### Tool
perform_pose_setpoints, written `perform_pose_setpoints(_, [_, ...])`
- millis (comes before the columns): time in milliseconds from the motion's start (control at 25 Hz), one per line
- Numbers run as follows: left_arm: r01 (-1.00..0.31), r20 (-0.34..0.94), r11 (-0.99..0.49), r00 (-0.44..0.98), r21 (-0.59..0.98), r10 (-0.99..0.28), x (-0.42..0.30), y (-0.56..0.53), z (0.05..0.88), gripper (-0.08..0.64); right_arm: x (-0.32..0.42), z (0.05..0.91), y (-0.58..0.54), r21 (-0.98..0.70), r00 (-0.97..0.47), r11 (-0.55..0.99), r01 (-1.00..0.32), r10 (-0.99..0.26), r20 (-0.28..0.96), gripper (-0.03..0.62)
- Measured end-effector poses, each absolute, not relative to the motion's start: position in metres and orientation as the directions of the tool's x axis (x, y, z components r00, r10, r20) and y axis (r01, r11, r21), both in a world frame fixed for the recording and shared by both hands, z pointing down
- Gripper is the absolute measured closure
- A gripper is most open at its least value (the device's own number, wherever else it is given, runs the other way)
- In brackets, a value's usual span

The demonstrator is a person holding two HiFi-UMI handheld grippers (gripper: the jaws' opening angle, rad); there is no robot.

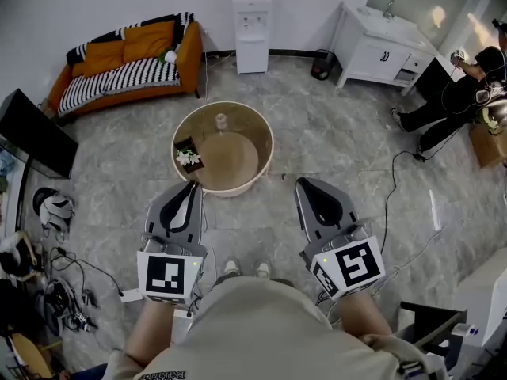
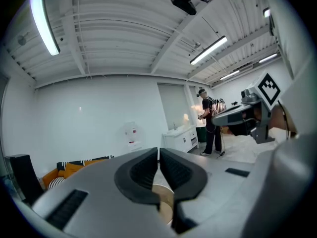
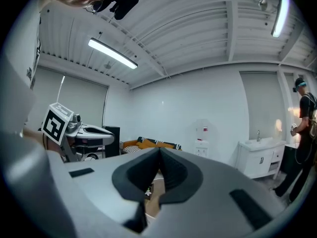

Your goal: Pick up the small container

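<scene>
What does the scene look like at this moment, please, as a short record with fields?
table: round, ahead of both grippers
container: small, pale, on the table's far side, untouched
flowers: white, in a dark box, at the table's left edge
left gripper: shut, empty
right gripper: shut, empty
background: sofa far left, person far right

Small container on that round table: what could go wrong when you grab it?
1. Both the left gripper and right gripper have their jaws together; unopened, they would likely knock the small container over.
2. It stands at the round table's far side, so a reach from the left might bump the flower box.
</scene>
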State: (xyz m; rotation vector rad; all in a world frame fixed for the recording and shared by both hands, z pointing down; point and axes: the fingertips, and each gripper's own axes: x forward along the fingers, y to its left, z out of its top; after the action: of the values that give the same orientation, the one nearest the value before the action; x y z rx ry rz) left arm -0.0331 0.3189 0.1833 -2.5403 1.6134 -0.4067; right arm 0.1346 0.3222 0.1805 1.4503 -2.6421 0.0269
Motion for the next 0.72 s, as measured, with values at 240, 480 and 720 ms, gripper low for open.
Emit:
perform_pose_setpoints(240, [-0.879, 0.182, -0.418, 0.383, -0.230, -0.906, -0.019, 0.319, 0.189, 0.545, 0.151, 0.188, 0.321, 0.037, -0.546, 0.554, -0.832, -0.828, 0.125, 0.597])
perform_pose_setpoints(480, [-0.887, 0.166, -0.398, 0.367, -0.234, -0.915, -0.005, 0.314, 0.190, 0.545, 0.166, 0.192, 0.317, 0.027, -0.557, 0.563, -0.826, -0.822, 0.117, 0.597])
perform_pose_setpoints(720, [-0.889, 0.175, -0.398, 0.365, -0.228, -0.915, 0.006, 0.306, 0.196, 0.545, 0.171, 0.197, 0.307, 0.034, -0.574, 0.583, -0.812, -0.808, 0.131, 0.597])
